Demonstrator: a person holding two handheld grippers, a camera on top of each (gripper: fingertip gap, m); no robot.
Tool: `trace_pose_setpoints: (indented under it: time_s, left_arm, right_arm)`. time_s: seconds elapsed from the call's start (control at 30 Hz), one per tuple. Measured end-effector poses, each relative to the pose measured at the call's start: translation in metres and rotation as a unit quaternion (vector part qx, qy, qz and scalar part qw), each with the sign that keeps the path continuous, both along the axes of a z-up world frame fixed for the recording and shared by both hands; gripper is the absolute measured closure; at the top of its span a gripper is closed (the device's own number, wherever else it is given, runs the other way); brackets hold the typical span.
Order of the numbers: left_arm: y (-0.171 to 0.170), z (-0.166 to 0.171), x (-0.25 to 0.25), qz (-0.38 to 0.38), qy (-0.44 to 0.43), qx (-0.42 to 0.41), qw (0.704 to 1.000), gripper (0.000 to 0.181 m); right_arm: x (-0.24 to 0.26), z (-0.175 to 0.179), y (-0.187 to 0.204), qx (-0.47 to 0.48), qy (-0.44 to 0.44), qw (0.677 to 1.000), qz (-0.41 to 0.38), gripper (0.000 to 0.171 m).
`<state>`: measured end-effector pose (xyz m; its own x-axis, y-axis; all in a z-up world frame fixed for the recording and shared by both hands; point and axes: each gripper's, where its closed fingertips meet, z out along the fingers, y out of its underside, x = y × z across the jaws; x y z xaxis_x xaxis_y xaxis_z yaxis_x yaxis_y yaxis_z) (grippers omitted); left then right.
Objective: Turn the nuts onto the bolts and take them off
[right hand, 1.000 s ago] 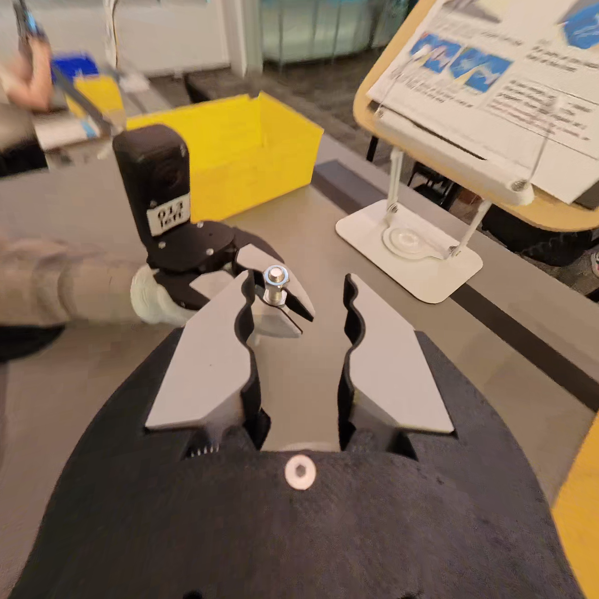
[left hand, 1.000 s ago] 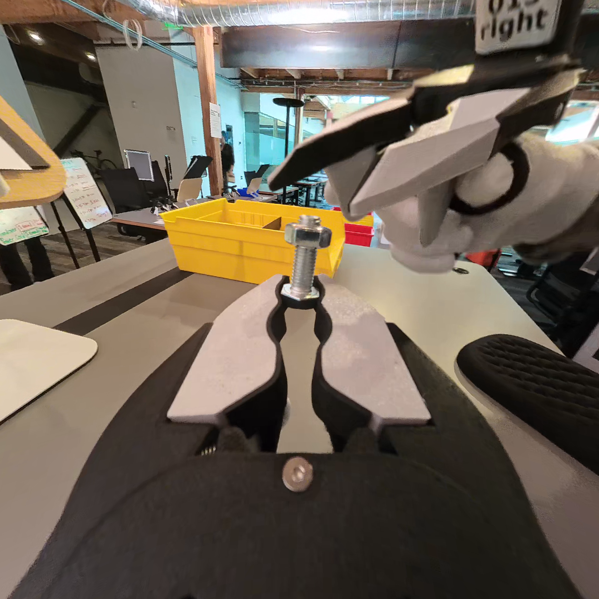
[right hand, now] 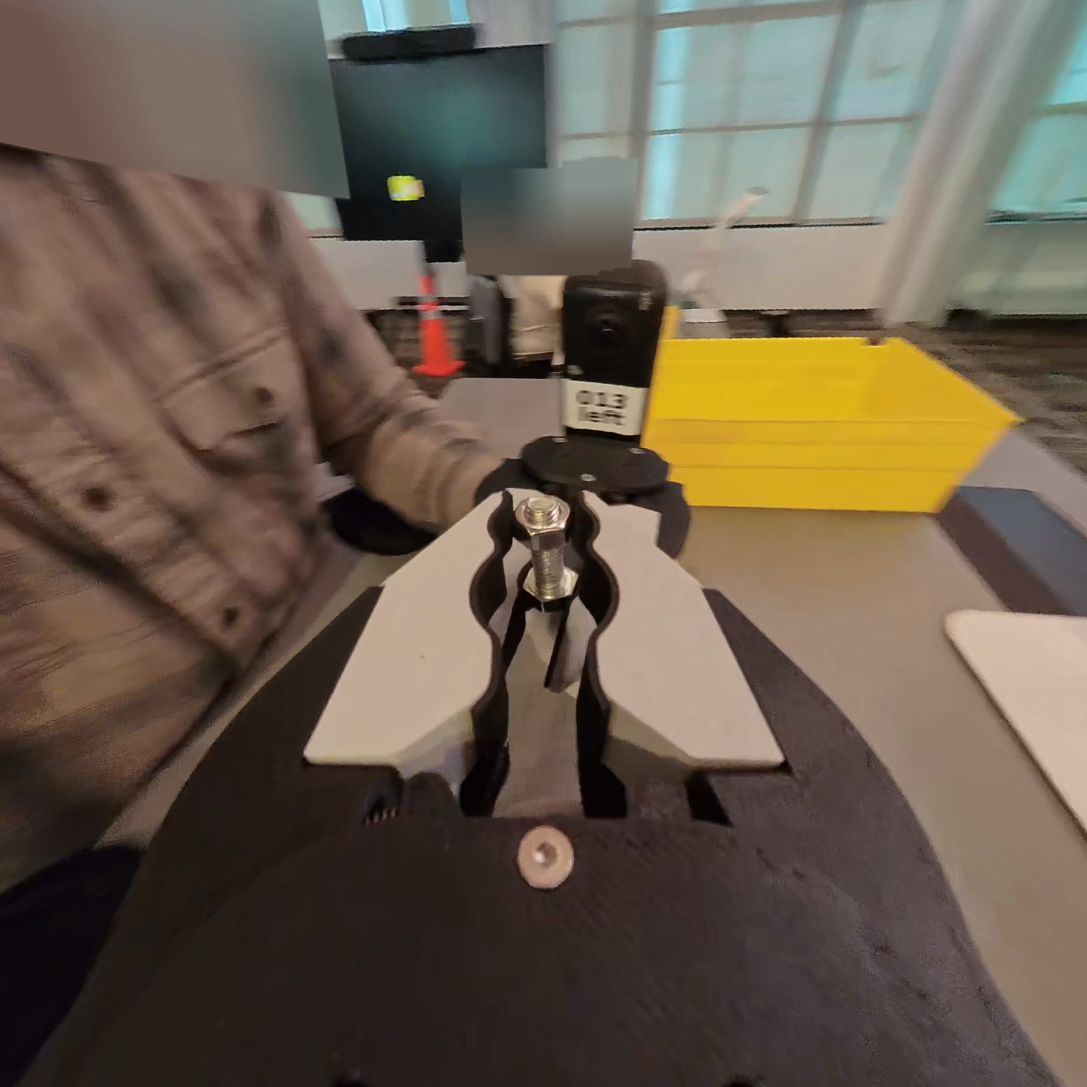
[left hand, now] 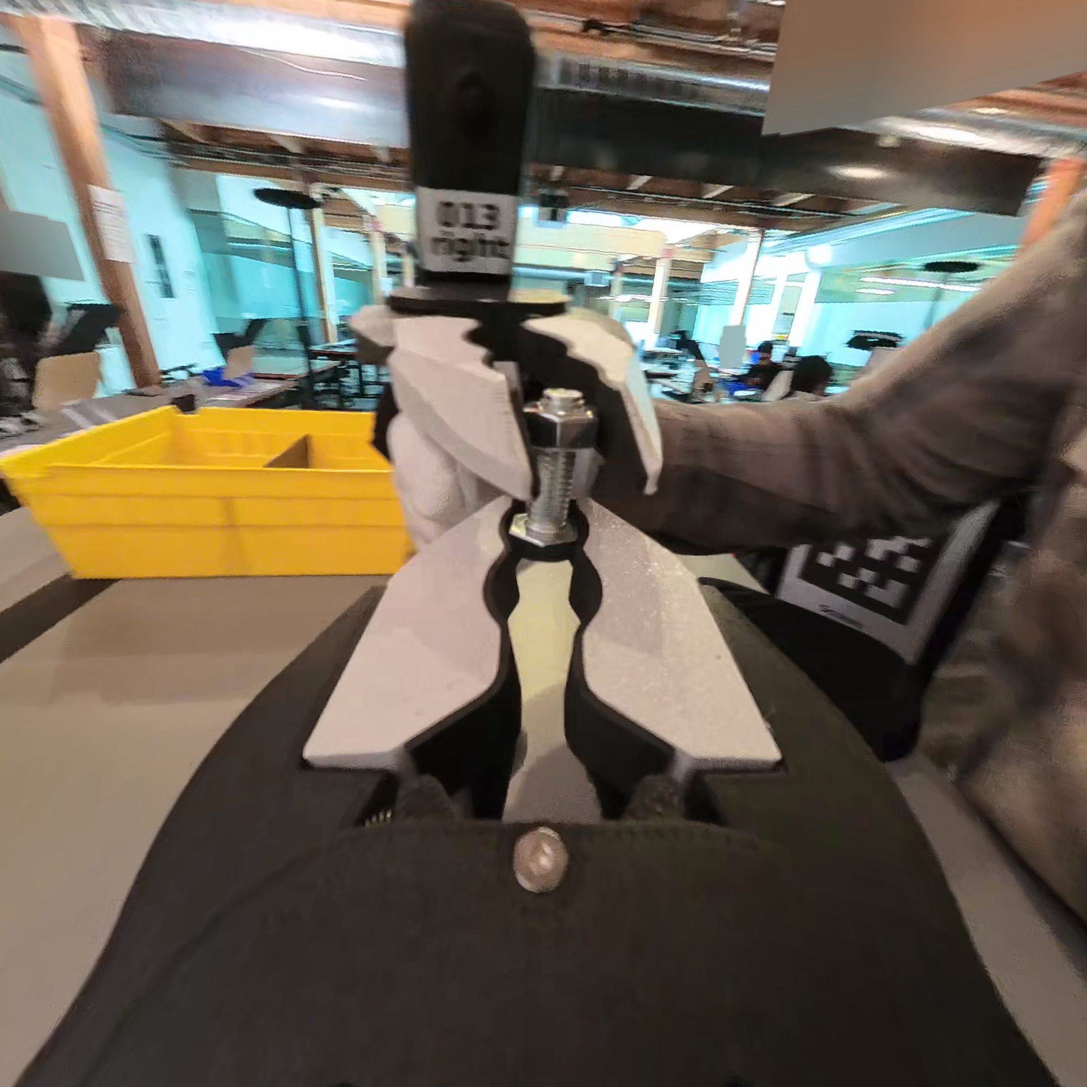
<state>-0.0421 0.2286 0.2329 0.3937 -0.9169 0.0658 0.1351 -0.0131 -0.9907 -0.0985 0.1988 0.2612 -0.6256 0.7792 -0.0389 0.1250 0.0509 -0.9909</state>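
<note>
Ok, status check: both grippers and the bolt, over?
Left gripper shut on bolt at its head, shaft upright. Right gripper shut on nut near the shaft's top. Yellow bin behind, apart; nothing in the way.

Bolt [left hand: 550, 494] stands upright over the table [left hand: 176, 647], left gripper [left hand: 544, 532] under it, right gripper [left hand: 562, 435] around the nut [left hand: 560, 424] on top, bin [left hand: 206, 500] behind the bolt.
</note>
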Motion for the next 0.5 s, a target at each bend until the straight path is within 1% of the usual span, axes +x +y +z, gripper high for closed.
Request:
trace_pose_setpoints:
  time_s: [0.1, 0.17, 0.3, 0.37, 0.4, 0.47, 0.5]
  left_arm:
    - [-0.020, 0.004, 0.012, -0.068, 0.000, -0.001, 0.998, 0.167]
    - [-0.036, 0.005, 0.022, -0.111, 0.009, 0.000, 0.994, 0.167]
    - [-0.062, 0.010, 0.028, -0.191, 0.002, -0.007, 0.982, 0.167]
    - [-0.069, 0.009, 0.030, -0.209, 0.008, -0.006, 0.978, 0.167]
    - [-0.069, 0.010, 0.030, -0.207, 0.004, -0.005, 0.978, 0.167]
    - [-0.057, 0.013, 0.025, -0.176, -0.006, -0.004, 0.984, 0.167]
    - [-0.050, 0.011, 0.022, -0.154, -0.002, -0.003, 0.988, 0.168]
  right_arm:
    - [0.014, 0.004, -0.019, -0.002, -0.016, 0.994, 0.111, 0.153]
    - [0.026, 0.006, -0.034, -0.009, -0.025, 0.980, 0.196, 0.154]
    - [0.038, 0.013, -0.055, -0.042, -0.022, 0.953, 0.300, 0.153]
    - [0.042, 0.012, -0.060, -0.041, -0.018, 0.945, 0.324, 0.153]
    - [0.041, 0.013, -0.060, -0.043, -0.012, 0.946, 0.322, 0.153]
    - [0.034, 0.017, -0.053, -0.042, 0.013, 0.959, 0.281, 0.153]
    - [0.031, 0.026, -0.048, -0.057, 0.034, 0.964, 0.256, 0.150]
